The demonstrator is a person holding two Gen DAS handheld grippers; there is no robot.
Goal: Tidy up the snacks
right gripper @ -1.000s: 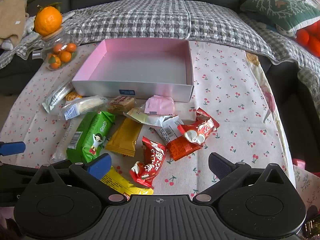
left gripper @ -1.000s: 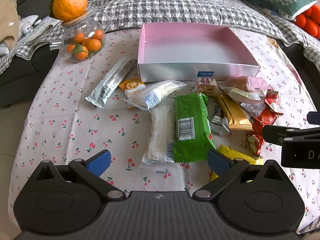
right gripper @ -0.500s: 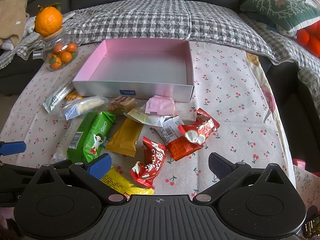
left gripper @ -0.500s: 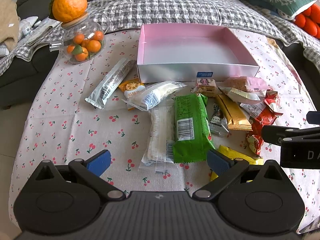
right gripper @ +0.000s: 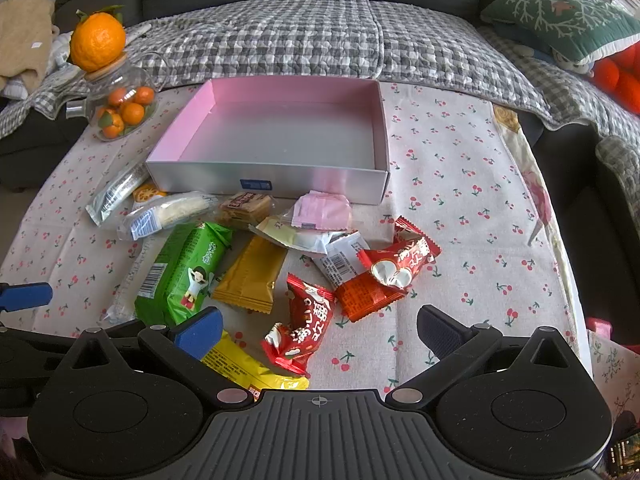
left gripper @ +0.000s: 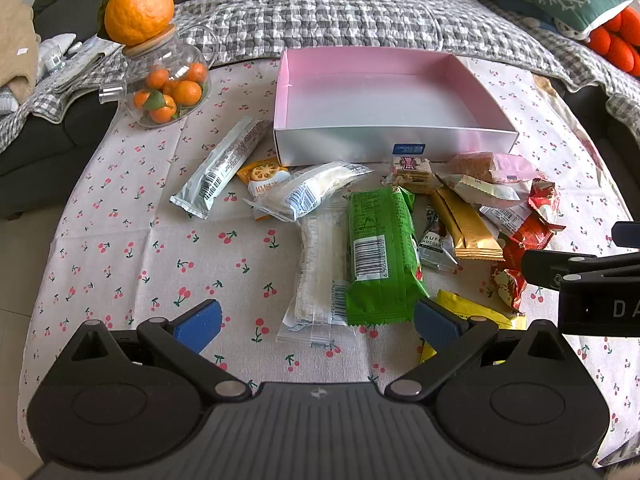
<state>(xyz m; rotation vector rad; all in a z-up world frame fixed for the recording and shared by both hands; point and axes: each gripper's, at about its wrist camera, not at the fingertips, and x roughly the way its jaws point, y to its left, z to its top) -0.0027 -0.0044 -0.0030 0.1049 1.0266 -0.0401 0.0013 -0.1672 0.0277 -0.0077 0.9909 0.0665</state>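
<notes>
Looking down my left gripper (left gripper: 318, 320) first: its jaws are spread wide with nothing between them, hovering low over the near edge of the snack pile. Right ahead is the green pack (left gripper: 380, 256), barcode side up, lying partly on a clear sleeve of wafers (left gripper: 322, 268). Both look light and crinkly, and I'd guess the wafers snap easily, so I'd pinch the green pack across its middle instead of by a slippery sealed end. Beyond them sits the pink box (left gripper: 394, 144), with nothing in it yet, on the cherry-print cloth (left gripper: 160, 248). One small dark wrapper (left gripper: 434, 242) reads something like "TRUF… CHOCO…"; that's all I can make out.

Right-hand view: my right gripper (right gripper: 318, 332) is also wide open and holding nothing. Just in front of it is a red candy bag (right gripper: 304, 328) with big white Chinese characters, puffy and probably slick, so I'd grab it mid-body. The green pack (right gripper: 186, 276) shows a cartoon kid on this side. A gold bar (right gripper: 250, 276) and a yellow pack (right gripper: 240, 368) lie close by. The glass jar (right gripper: 120, 108) of oranges stays out of it.
</notes>
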